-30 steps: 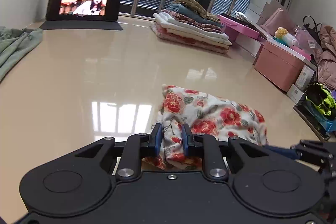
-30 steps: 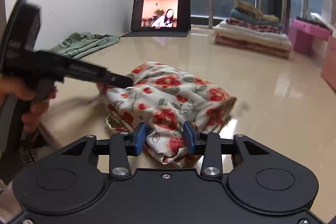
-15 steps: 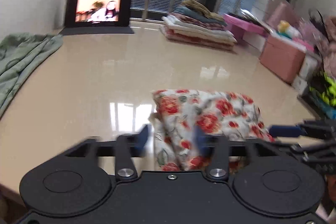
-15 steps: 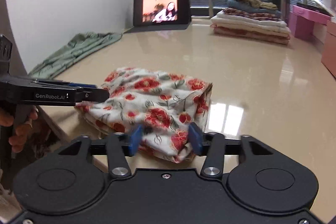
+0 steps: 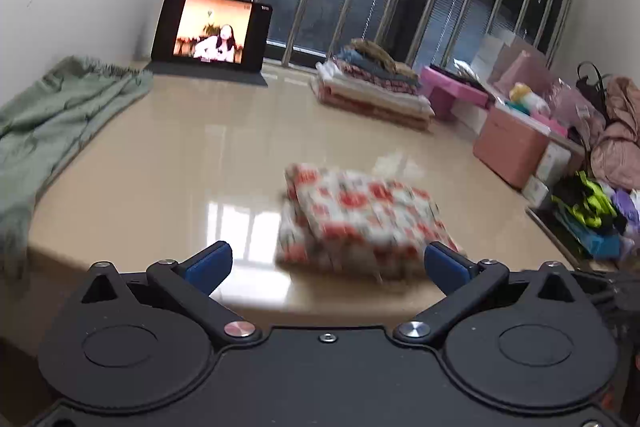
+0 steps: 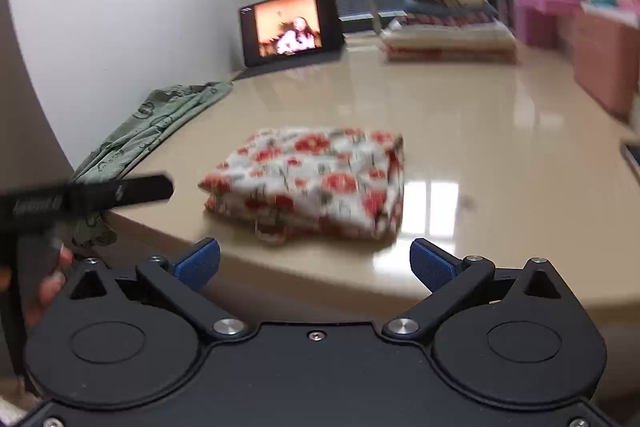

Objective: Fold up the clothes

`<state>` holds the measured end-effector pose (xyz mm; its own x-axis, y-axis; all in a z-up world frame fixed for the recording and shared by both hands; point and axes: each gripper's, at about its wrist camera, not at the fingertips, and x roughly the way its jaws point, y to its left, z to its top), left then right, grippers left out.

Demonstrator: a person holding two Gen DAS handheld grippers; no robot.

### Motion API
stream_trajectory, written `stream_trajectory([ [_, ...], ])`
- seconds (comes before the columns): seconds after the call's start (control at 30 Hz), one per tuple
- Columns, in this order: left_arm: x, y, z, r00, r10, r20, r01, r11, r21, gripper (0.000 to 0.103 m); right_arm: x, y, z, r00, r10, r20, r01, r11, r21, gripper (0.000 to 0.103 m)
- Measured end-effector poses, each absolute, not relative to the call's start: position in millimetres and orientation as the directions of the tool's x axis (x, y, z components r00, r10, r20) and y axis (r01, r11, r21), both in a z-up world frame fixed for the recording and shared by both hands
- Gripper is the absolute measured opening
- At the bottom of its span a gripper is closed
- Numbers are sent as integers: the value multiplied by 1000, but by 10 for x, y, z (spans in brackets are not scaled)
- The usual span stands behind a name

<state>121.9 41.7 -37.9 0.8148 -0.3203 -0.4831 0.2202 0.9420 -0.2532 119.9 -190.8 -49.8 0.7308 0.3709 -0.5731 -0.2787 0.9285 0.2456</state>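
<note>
A folded floral garment [image 5: 360, 211] [image 6: 316, 179], white with red flowers, lies flat on the glossy beige table [image 5: 180, 163] [image 6: 480, 131] close to its near edge. My left gripper [image 5: 326, 263] hangs just short of the garment with its jaws opening wide, and the blue pads touch no cloth. My right gripper [image 6: 316, 261] is also drawn back from it, jaws opening, with nothing between the pads. In the right wrist view, one finger of the left gripper [image 6: 120, 191] reaches in from the left, held by a hand [image 6: 48, 279].
A crumpled green garment [image 5: 60, 131] [image 6: 160, 123] drapes over the table's left edge. A stack of folded clothes [image 5: 372, 87] [image 6: 448, 31] and a lit tablet [image 5: 212, 31] [image 6: 292, 27] stand at the far side. Pink boxes [image 5: 512, 147] and clutter sit to the right.
Both grippers were shut on the floral garment's near edge. They have let go, spread their jaws wide and pulled back towards the table's near edge. The garment now lies free.
</note>
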Motion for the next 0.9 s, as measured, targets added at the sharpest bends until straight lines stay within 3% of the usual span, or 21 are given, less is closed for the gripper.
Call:
stream_trajectory([
  [0.4,612,214,-514,830,-265,-490,160,956,-246,103,708,-1920,-590,752,310,-582,-200,948,248,102],
  [0.9,493,199,-492,835,-241,-494,135,961,-241,103,624,-1922,-514,763,300,-572,-201,952,232,102],
])
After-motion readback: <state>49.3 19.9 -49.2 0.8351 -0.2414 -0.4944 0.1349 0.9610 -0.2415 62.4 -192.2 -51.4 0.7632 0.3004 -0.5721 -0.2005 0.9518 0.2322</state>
